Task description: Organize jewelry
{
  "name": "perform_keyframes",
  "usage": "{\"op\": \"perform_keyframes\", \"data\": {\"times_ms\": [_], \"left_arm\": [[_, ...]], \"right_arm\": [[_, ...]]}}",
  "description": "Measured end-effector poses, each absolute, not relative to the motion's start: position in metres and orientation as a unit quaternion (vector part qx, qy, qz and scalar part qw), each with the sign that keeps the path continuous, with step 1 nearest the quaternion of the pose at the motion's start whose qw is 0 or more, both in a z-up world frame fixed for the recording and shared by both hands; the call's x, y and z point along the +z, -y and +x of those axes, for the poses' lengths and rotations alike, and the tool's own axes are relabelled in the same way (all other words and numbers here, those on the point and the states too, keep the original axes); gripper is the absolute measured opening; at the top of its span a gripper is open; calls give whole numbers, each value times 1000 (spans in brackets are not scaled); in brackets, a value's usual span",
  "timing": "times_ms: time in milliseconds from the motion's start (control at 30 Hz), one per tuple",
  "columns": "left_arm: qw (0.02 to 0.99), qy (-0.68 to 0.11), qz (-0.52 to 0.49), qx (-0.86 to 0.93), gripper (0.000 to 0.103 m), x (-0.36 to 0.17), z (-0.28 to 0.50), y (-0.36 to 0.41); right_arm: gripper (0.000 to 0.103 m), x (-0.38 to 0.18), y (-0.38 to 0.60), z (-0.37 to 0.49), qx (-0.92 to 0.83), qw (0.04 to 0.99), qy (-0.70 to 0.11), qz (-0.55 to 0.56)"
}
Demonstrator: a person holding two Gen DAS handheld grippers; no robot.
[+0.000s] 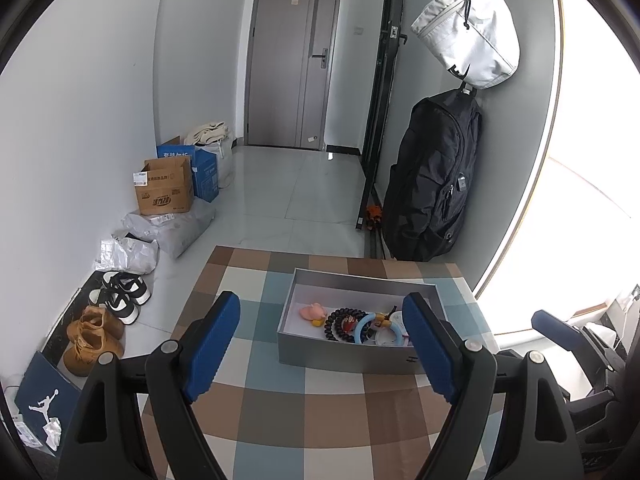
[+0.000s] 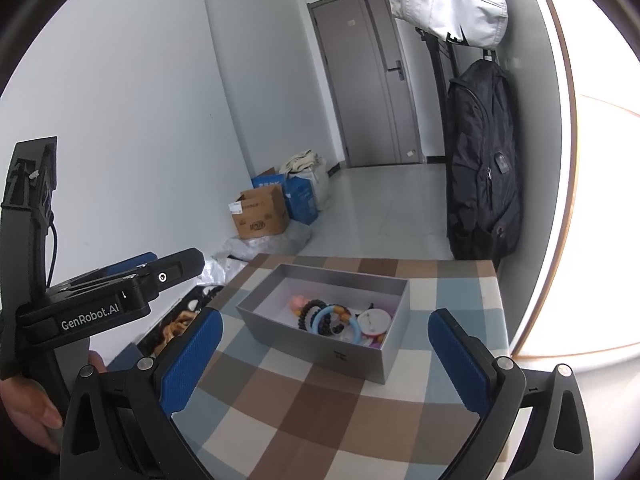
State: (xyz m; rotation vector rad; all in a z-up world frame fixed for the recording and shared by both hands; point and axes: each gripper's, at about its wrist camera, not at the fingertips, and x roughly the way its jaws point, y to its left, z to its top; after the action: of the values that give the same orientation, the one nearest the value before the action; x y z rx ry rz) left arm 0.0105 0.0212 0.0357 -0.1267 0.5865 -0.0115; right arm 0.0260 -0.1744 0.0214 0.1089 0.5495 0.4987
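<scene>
Left gripper (image 1: 322,344): wide, empty.
Right gripper (image 2: 322,360): wide, empty.
Box (image 1: 344,354): holds bracelets (image 1: 344,324).
Left view only: sneakers (image 1: 120,294).

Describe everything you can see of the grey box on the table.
The grey box is a shallow, lidless rectangle, seemingly matte card, with a pale lining and a small dark mark on its near wall. It sits flat on the checked tablecloth, holding a black bead bracelet, a blue ring and a pink trinket. Neither gripper touches it.
</scene>
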Motion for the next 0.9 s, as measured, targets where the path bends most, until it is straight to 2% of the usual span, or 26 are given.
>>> {"op": "perform_keyframes", "data": {"times_ms": [900], "left_arm": [[954,-292,-63,-9,80,36,11,-22]], "right_arm": [[103,18,174,26,240,929,-277,52]]}}
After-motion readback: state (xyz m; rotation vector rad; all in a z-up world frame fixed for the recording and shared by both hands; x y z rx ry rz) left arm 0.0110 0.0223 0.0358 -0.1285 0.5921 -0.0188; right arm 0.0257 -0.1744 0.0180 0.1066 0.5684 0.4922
